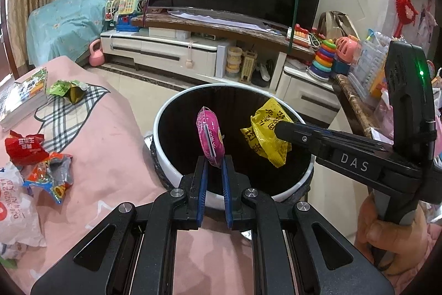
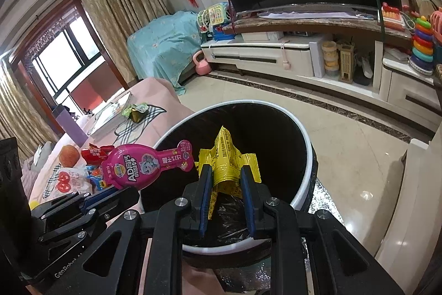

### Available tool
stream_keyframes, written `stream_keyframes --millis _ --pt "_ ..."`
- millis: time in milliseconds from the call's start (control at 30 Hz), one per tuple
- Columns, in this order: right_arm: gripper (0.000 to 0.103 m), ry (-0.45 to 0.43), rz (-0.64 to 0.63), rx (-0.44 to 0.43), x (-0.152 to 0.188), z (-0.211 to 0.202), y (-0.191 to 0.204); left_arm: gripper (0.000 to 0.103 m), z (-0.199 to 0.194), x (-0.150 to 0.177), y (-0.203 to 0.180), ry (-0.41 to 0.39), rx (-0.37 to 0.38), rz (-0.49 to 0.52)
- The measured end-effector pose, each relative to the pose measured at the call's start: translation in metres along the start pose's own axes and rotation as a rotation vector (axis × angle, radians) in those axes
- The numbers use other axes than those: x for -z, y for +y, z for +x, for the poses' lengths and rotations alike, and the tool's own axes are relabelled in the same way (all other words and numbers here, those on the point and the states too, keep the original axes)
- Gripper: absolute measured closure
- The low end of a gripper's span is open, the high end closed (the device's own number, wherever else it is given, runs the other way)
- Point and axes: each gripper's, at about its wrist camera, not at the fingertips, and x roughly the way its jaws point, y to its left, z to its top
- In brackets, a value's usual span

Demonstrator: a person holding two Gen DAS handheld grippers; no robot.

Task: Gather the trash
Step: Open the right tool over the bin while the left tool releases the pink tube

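**Two wrappers held over the bin**

Left wrist view: the left tool (image 1: 214,161) is clamped on a pink wrapper (image 1: 210,136) above the white-rimmed bin (image 1: 165,112); loose wrappers (image 1: 47,173) lie left on the pink-covered desk (image 1: 110,134).

Right wrist view: the right tool (image 2: 226,176) pinches a yellow wrapper (image 2: 225,154) over the bin's mouth.

The bin (image 1: 165,115) stands right of the table (image 1: 110,129), before the television stand (image 1: 165,49).
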Motion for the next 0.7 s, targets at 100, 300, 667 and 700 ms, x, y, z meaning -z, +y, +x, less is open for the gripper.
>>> stream_keyframes --millis 100,300,667,700 --pt "0.082 0.011 0.008 0.000 0.000 0.003 -0.001 0.093 0.004 0.000 0.000 0.007 -0.004 -0.002" --pt "0.081 0.028 0.023 -0.005 -0.001 0.009 -0.007 0.093 0.009 0.001 0.002 0.021 -0.005 -0.009" --pt "0.061 0.018 0.048 -0.003 -0.005 0.008 -0.012 0.092 0.007 0.001 0.008 0.041 -0.010 -0.042" --pt "0.059 0.015 0.050 -0.003 -0.005 0.007 -0.012 0.090 0.007 0.002 0.010 0.042 -0.009 -0.048"
